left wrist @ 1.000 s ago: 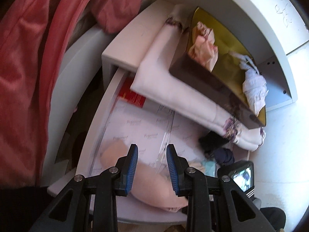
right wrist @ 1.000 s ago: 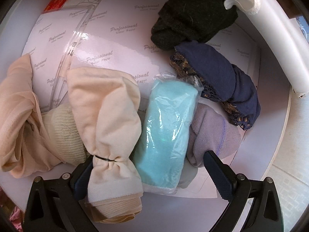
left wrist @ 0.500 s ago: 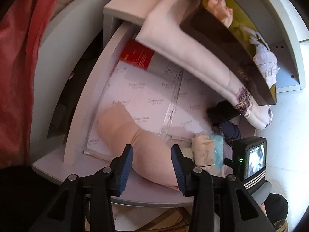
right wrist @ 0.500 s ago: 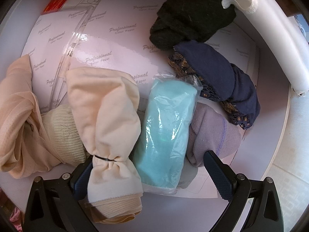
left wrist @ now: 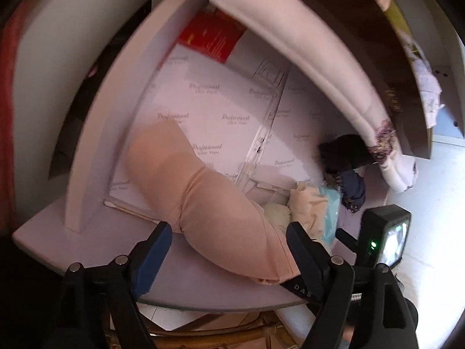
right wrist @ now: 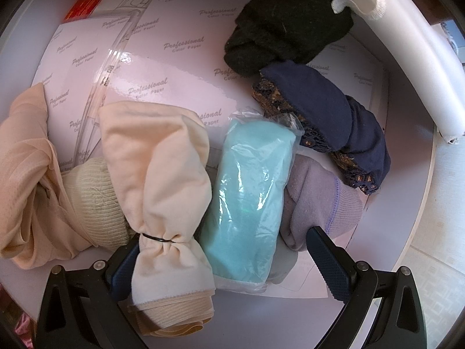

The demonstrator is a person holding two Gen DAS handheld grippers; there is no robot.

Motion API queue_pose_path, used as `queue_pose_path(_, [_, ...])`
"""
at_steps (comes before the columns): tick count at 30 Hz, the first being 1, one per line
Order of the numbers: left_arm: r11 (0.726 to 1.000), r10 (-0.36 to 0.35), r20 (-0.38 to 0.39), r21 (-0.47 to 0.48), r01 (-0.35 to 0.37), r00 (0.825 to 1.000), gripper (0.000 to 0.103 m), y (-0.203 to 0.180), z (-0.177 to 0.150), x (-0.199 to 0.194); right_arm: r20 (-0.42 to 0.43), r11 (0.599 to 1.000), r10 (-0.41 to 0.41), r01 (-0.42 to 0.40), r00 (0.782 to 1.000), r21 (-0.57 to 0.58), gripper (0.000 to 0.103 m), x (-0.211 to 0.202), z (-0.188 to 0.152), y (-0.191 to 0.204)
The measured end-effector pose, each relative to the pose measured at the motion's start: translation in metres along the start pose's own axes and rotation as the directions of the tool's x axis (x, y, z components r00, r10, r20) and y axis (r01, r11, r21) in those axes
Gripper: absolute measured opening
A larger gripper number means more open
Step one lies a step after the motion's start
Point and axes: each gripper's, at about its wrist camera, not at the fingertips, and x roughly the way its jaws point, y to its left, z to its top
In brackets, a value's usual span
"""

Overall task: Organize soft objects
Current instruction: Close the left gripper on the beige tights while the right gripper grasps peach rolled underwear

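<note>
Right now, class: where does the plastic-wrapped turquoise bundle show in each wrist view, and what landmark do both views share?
Left wrist view: the plastic-wrapped turquoise bundle is a small sliver at lower right, mostly hidden behind the cream bundle.
Right wrist view: it lies large at centre, between the cream bundle and a lilac cloth.
Shared landmark: the "Professional Color Paper" sheet.

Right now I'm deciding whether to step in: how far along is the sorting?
Done: rolled pieces sit side by side on the white shelf, among them the turquoise packet and cream bundle. In hand: the left gripper has its jaws opening around the beige roll. Left: the black and navy pieces lie loosely apart.
</note>
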Motion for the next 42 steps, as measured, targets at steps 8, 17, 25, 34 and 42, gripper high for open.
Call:
queue_pose_path(8, [0.997, 0.076, -0.064, 0.022, -0.074, 0.995, 0.09, -0.007, 0.012, 0.035, 0.013, 1.0, -0.004, 0.004, 1.0, 0.005, 0.103, -0.003, -0.001, 0.0])
queue_pose_path(17, [0.919, 0.23, 0.128, 0.299, -0.258, 0.965, 0.053, -0.029, -0.01, 0.029, 0.035, 0.994, 0.082, -0.085, 0.996, 0.063, 0.103, -0.02, -0.002, -0.018])
queue_pose_path(25, [0.881, 0.246, 0.159, 0.374, -0.289, 0.956, 0.051, -0.031, -0.018, 0.037, 0.197, 0.9, 0.265, -0.316, 0.944, 0.301, 0.103, -0.066, -0.01, -0.082])
queue_pose_path(34, [0.972, 0.167, 0.012, 0.164, -0.167, 0.986, 0.054, 0.011, -0.005, 0.048, 0.21, 0.92, 0.316, -0.353, 0.925, 0.17, 0.06, -0.086, -0.012, -0.06])
queue_pose_path(42, [0.977, 0.153, -0.001, 0.149, -0.152, 0.988, 0.053, 0.013, -0.003, 0.05, 0.073, 0.988, 0.155, -0.155, 0.985, 0.002, 0.038, -0.058, -0.008, -0.03])
